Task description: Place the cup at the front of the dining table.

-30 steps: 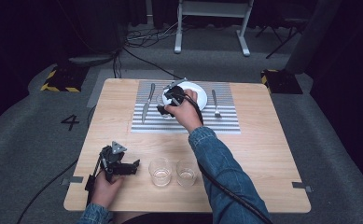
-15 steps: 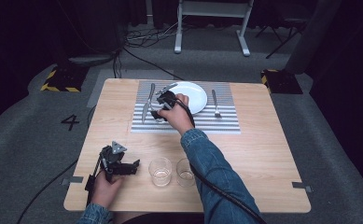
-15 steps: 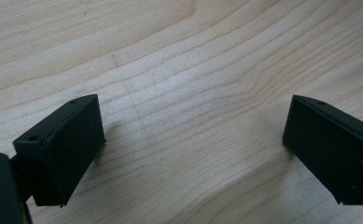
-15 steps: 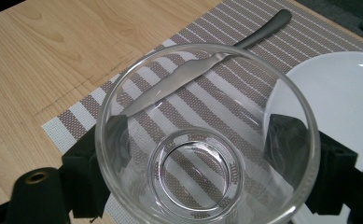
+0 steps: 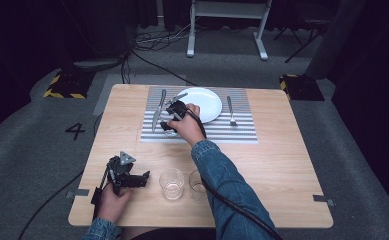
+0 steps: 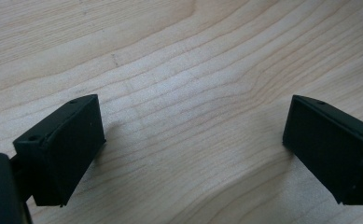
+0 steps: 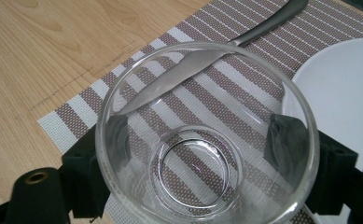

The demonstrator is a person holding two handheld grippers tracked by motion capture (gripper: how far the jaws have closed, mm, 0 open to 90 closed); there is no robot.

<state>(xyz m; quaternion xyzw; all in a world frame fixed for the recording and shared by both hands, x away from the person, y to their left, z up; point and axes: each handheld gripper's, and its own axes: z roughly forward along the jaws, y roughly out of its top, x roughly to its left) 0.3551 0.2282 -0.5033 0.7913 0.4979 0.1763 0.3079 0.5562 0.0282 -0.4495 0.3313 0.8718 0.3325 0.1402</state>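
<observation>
Shifted left off plate (image 5: 202,102) toward knife (image 5: 158,109) at upper centre: right gripper (image 7: 202,163) clamped around glass (image 7: 207,135), not yet set down; left gripper (image 6: 193,144) wide open, empty.

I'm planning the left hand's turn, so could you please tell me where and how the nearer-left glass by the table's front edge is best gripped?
Grip the glass across its round side wall, below the rim. It stands upright with its mouth up, so the wall offers two opposite faces. Come level from its left, where the open left gripper already faces it; the second glass crowds its right.
</observation>
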